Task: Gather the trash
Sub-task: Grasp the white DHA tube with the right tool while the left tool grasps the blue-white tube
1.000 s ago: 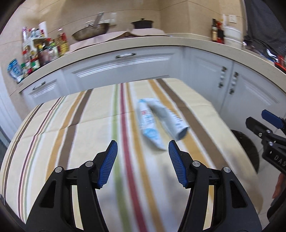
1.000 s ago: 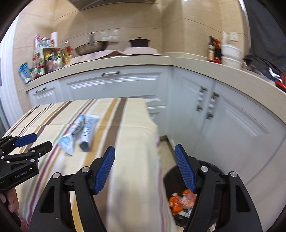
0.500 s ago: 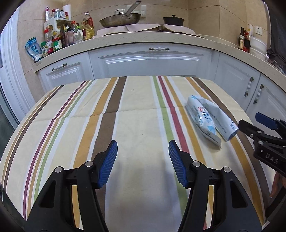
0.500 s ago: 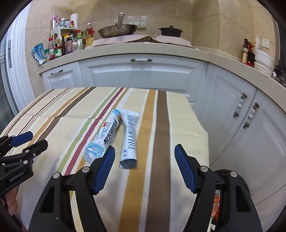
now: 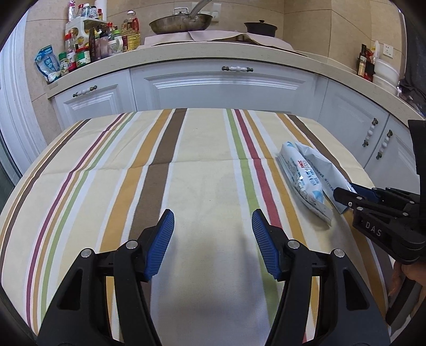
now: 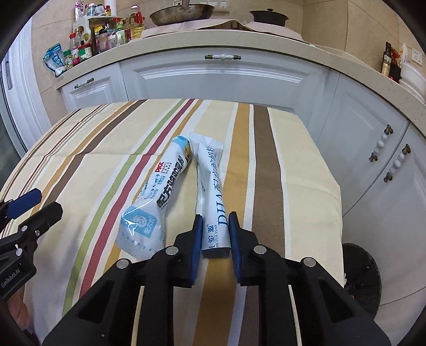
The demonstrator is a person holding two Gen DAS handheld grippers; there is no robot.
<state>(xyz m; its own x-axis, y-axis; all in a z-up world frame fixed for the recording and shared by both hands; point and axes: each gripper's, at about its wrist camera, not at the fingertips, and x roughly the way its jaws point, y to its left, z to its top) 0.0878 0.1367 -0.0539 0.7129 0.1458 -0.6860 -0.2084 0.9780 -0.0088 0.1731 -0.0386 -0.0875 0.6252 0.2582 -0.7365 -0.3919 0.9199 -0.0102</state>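
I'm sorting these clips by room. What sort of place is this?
A home kitchen, most likely: a wok and a lidded pot sit on the counter, with sauce and oil bottles beside them, above white cabinets.

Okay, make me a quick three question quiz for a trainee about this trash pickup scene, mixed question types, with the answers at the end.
1. True or false: the left claw has a packet between its fingers.
2. Which packet is the right claw closing on? A: the DHA packet. B: the packet with the blue end.
3. Fill in: the black bin stands on the floor, off the ____ edge of the striped tablecloth in the right wrist view.

Key: 1 false; 2 A; 3 right.
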